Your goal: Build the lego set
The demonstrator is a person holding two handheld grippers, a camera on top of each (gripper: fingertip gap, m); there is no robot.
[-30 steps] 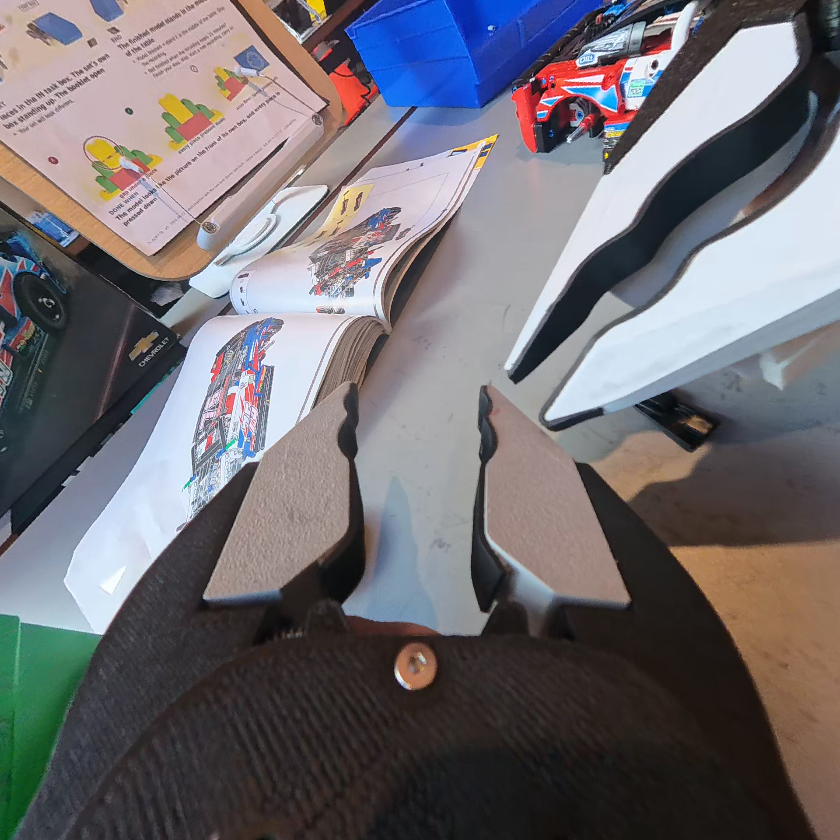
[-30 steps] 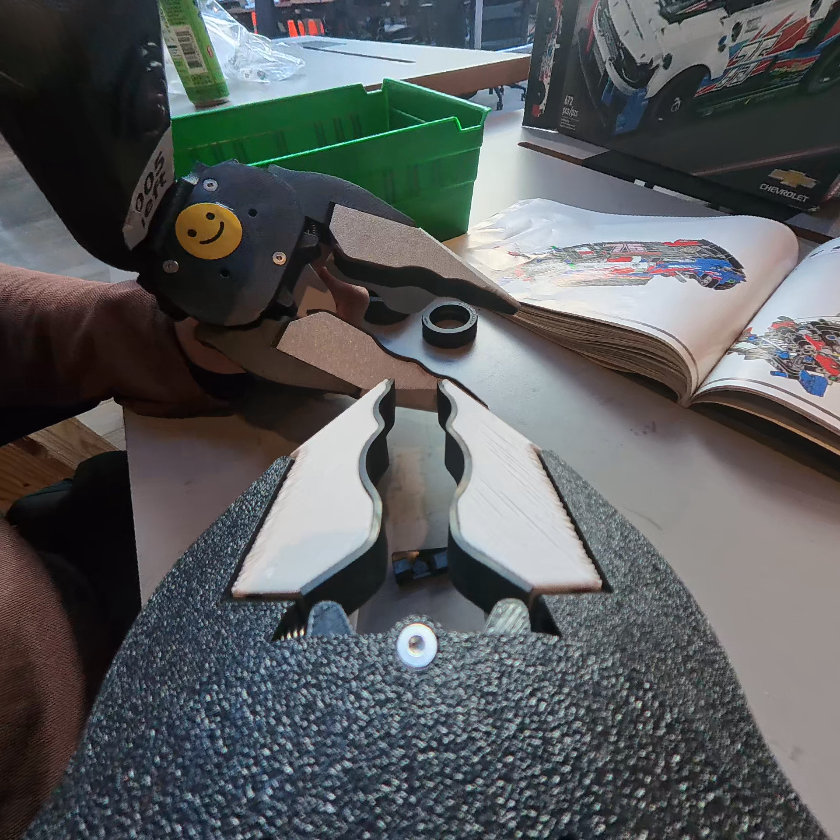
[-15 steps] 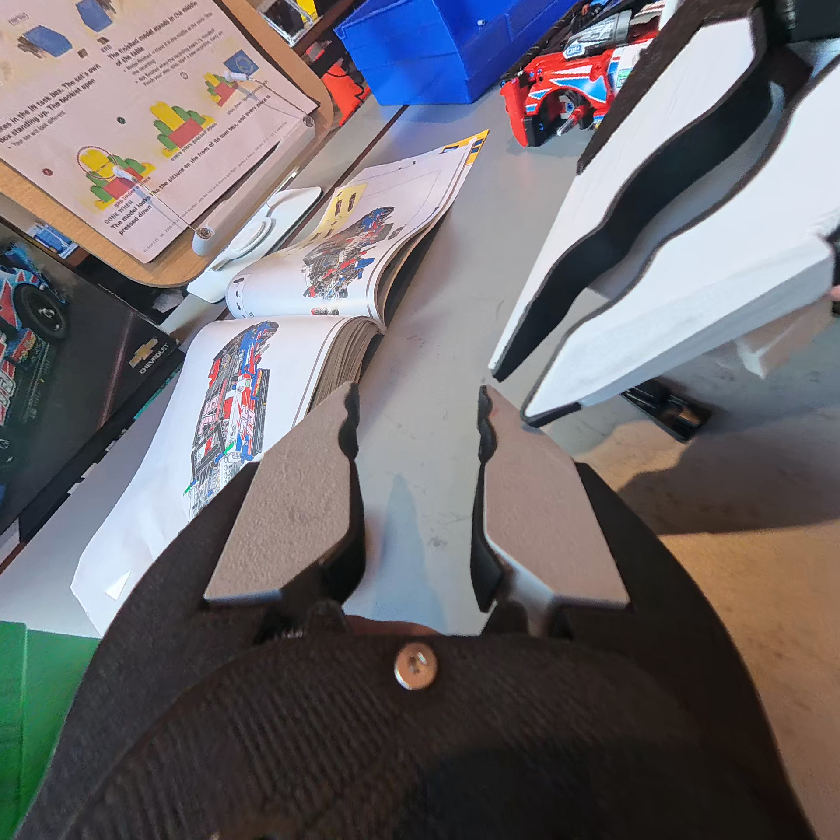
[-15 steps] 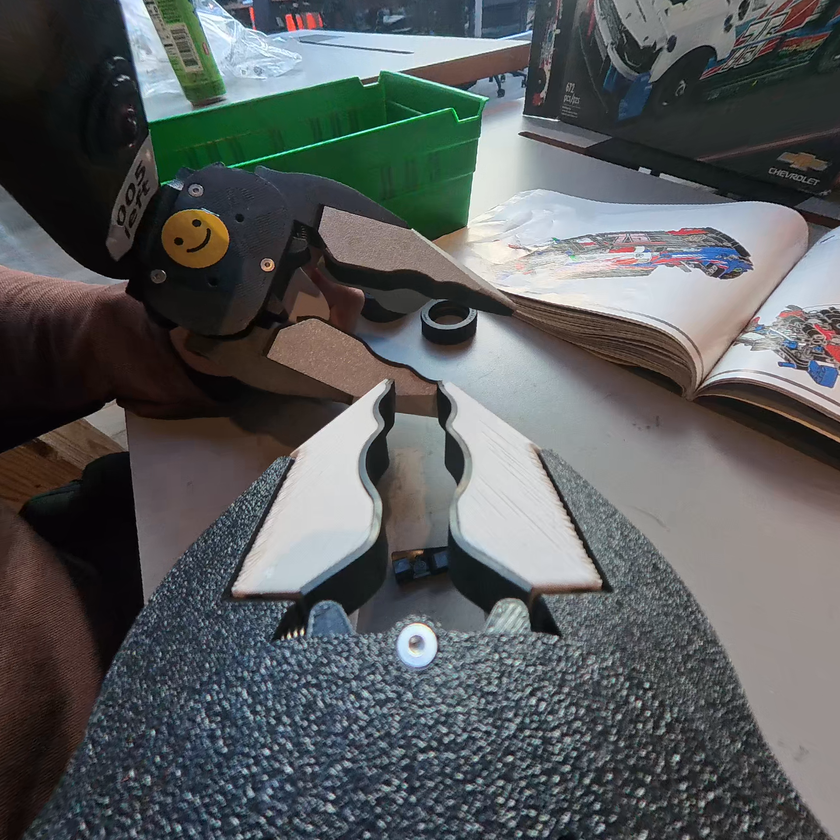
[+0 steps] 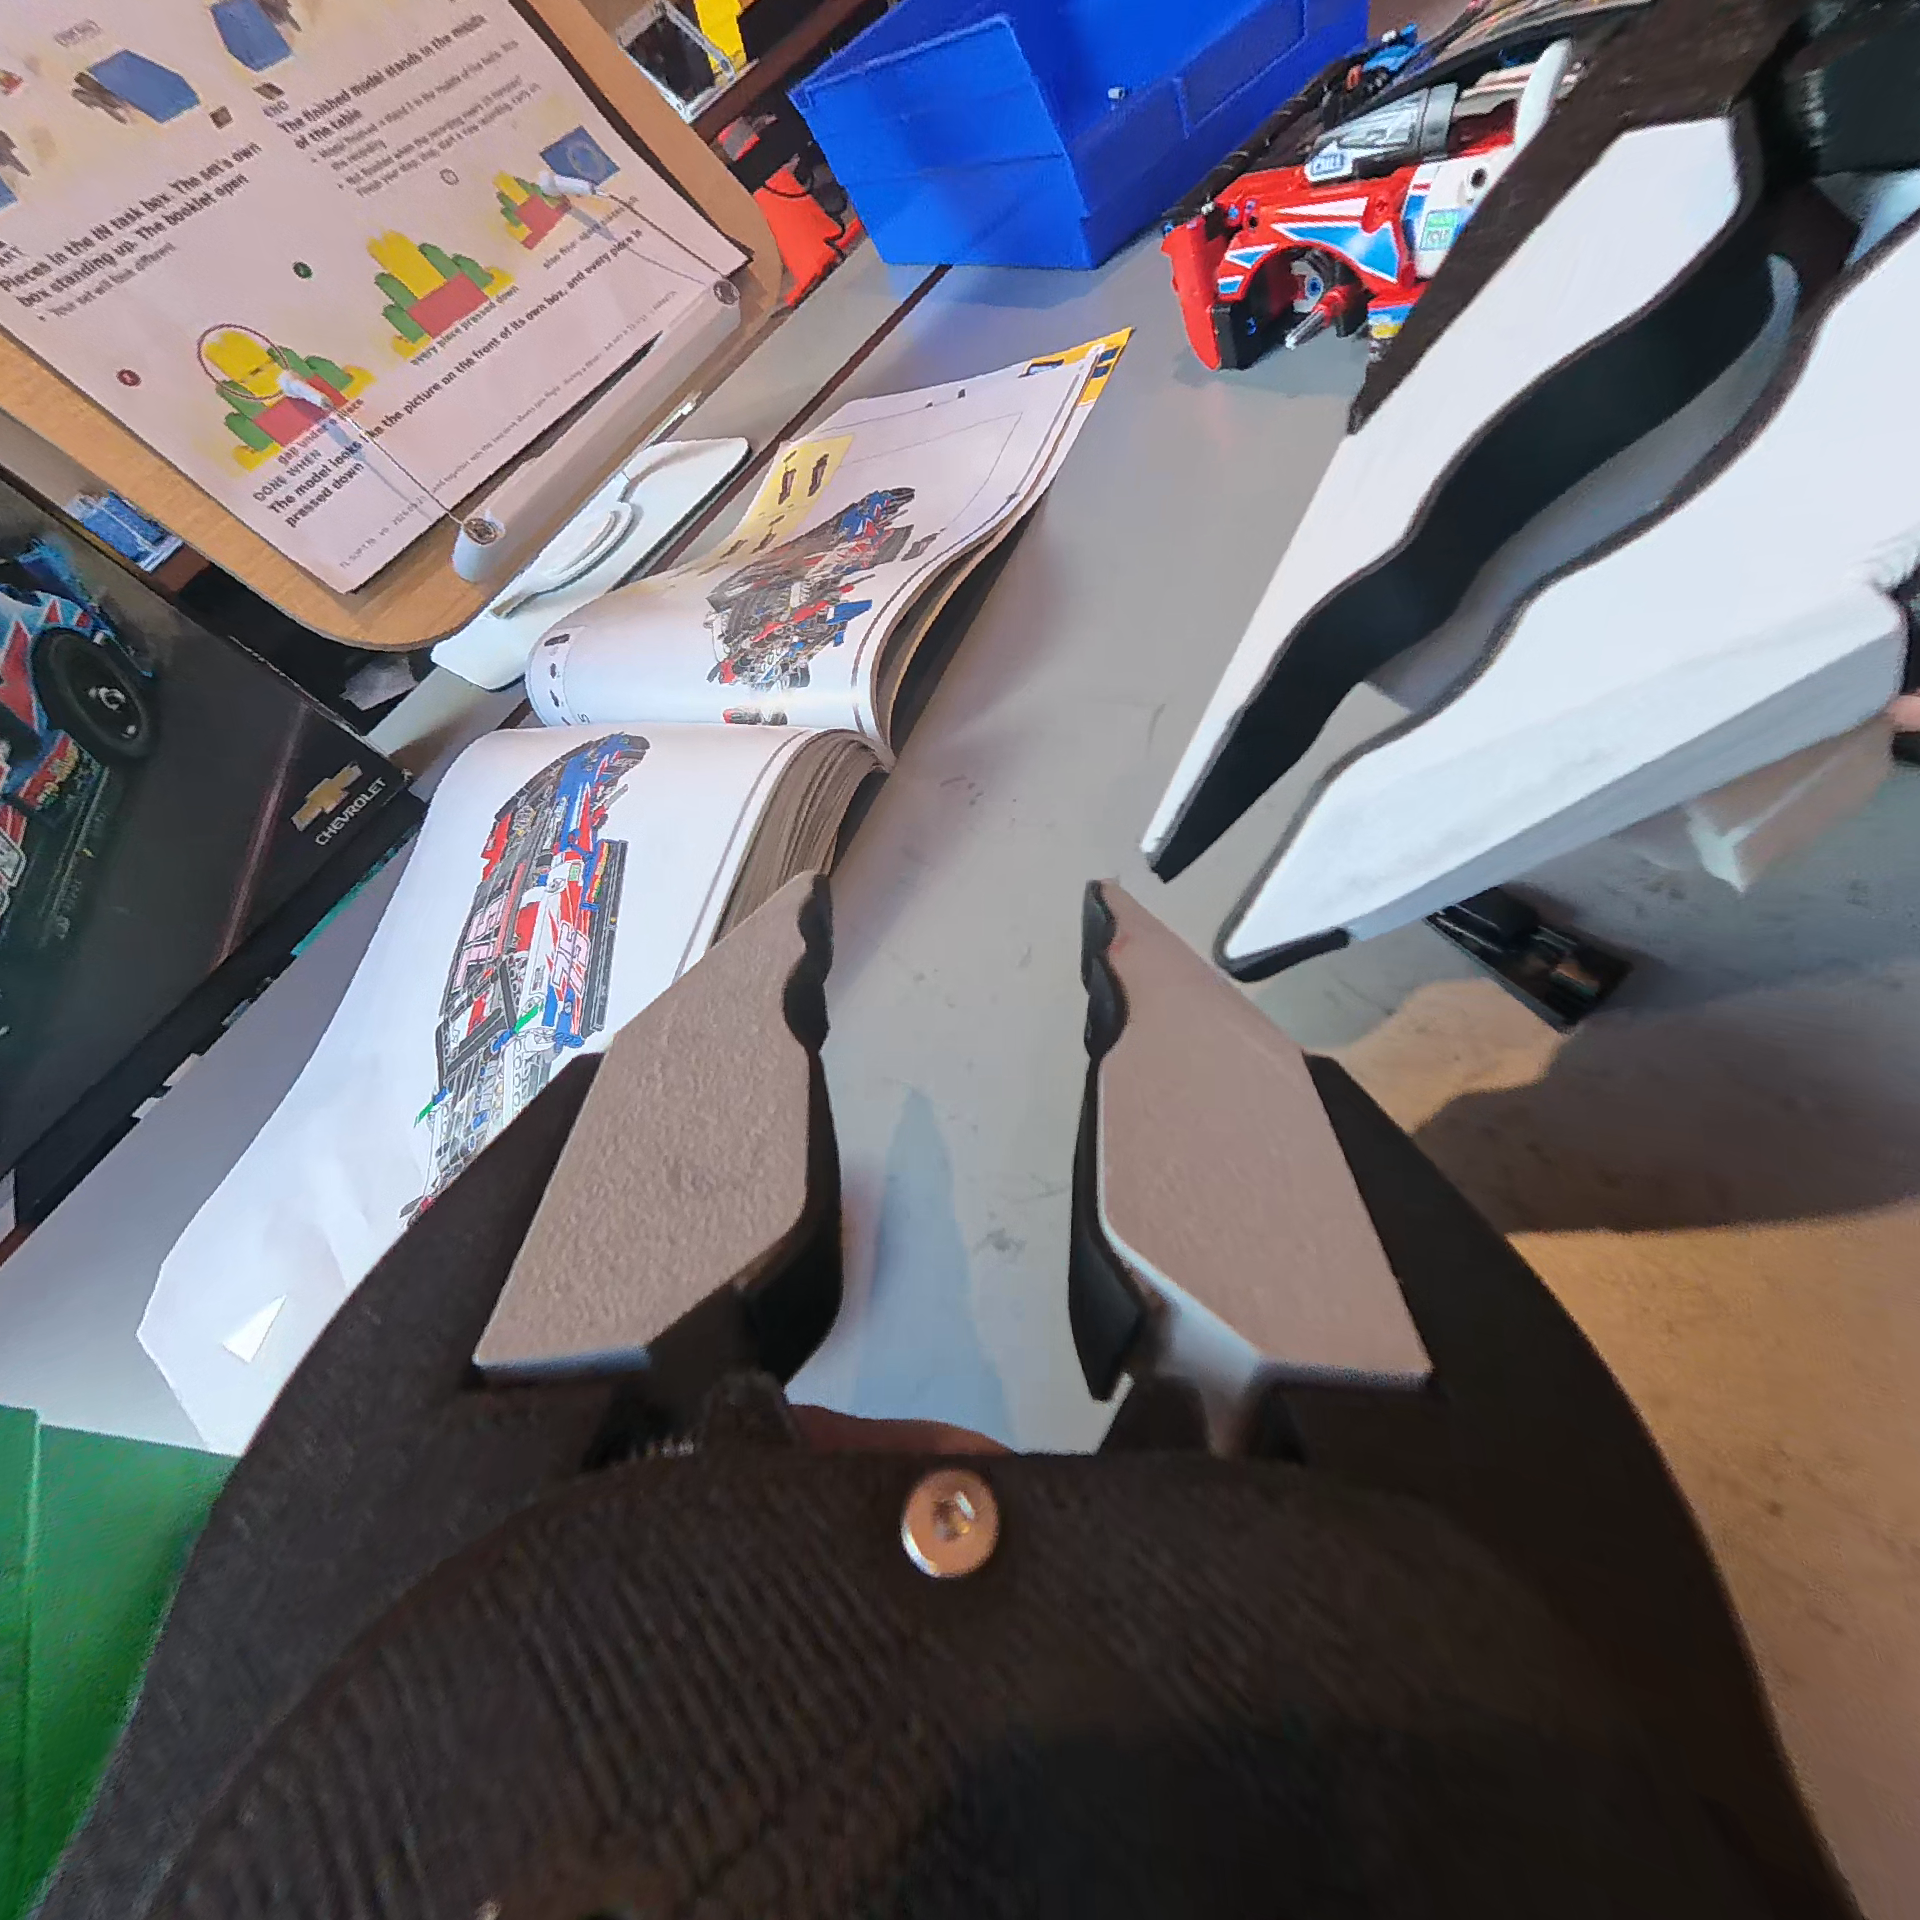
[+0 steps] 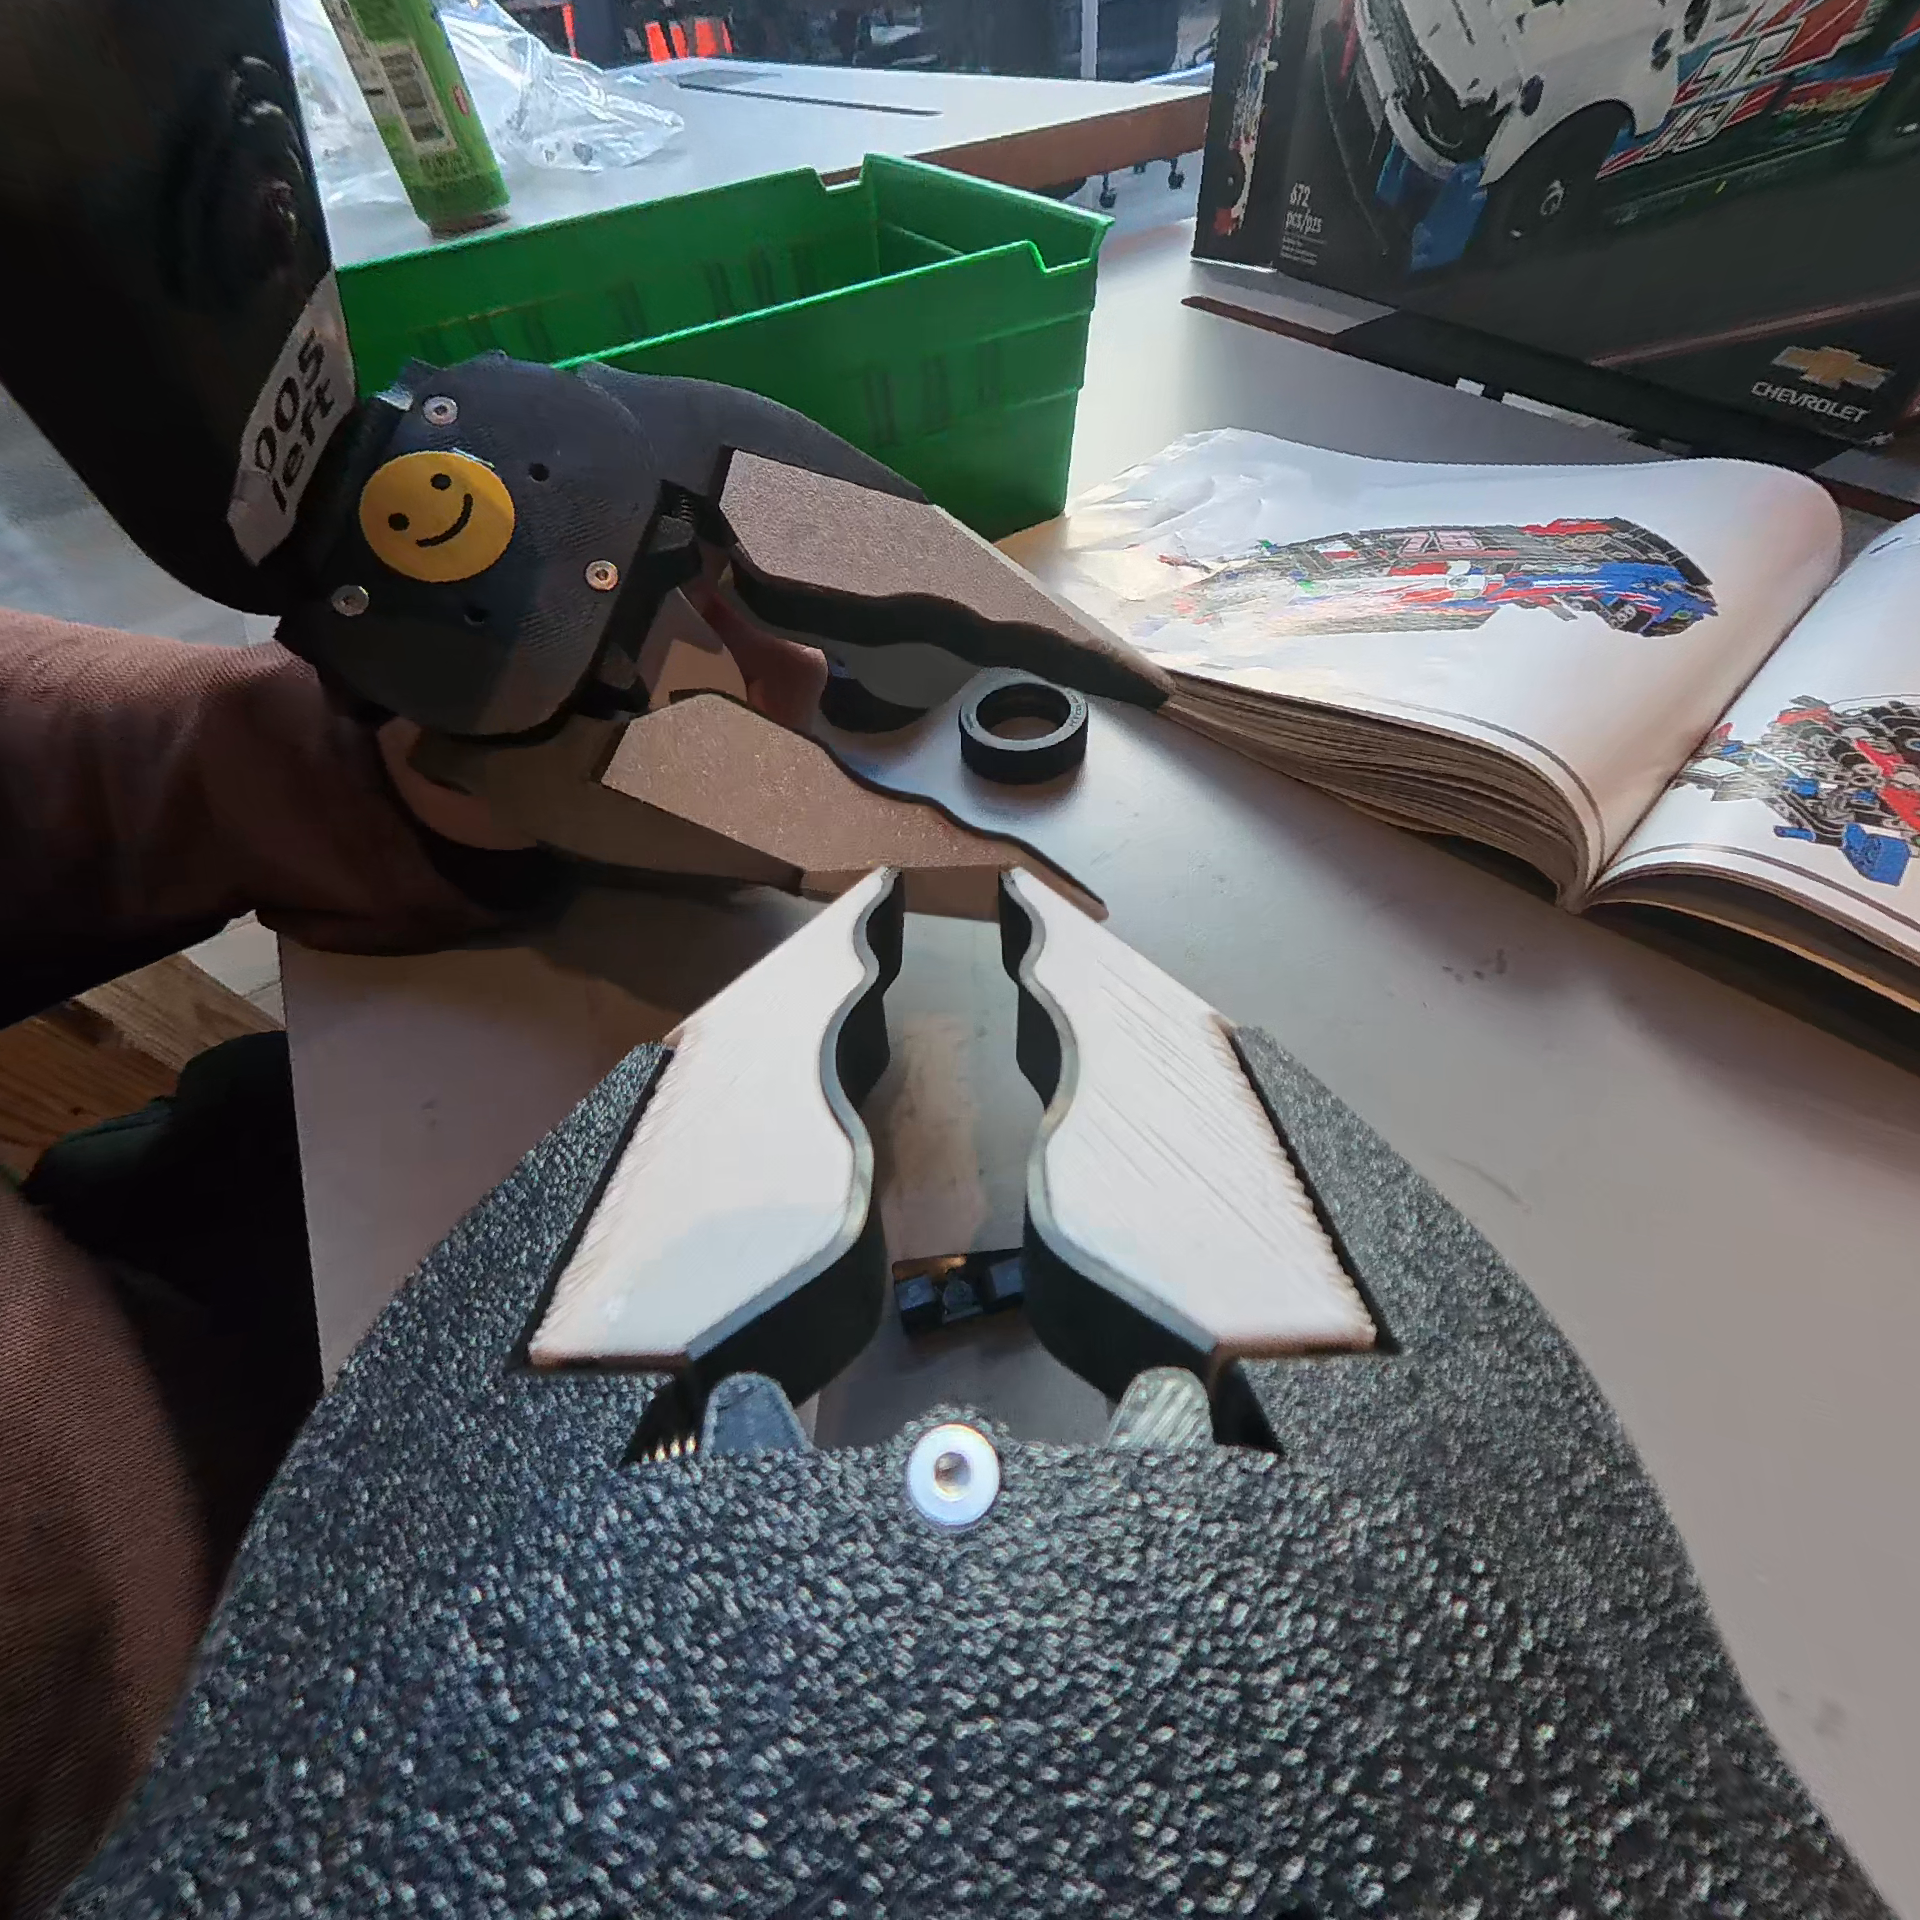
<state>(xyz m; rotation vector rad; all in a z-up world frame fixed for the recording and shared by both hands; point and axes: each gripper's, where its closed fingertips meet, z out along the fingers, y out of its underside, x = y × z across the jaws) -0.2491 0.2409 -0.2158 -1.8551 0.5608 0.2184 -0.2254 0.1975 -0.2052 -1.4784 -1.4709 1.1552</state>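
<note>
My left gripper [image 5: 956,904] has grey fingers, is open and empty, and hovers low over the grey table beside the open instruction booklet [image 5: 665,810]. It also shows in the right wrist view [image 6: 1127,800]. My right gripper [image 6: 948,888] has white fingers, is open and empty, and its tips are close to the left gripper's lower finger. It also shows in the left wrist view [image 5: 1195,914]. A small black piece [image 6: 956,1288] lies on the table under it, also seen in the left wrist view [image 5: 1527,961]. A black tyre ring [image 6: 1023,727] lies between the left gripper's fingers. A partly built red car [image 5: 1320,260] stands at the back.
A green bin [image 6: 831,312] stands behind the left gripper and a blue bin [image 5: 1039,125] at the far end. The set's box [image 6: 1558,156] stands behind the booklet [image 6: 1455,675]. An instruction board [image 5: 312,260] leans at the left. A green bottle [image 6: 426,104] stands behind the green bin. From either gripper's tips it is about 8 cm to the small black piece [image 6: 956,1288]. My left wrist view [image 5: 1542,949] looks at it from another angle.
Both grippers only sway slightly and stay open. The tyre ring and the black piece have not moved.
</note>
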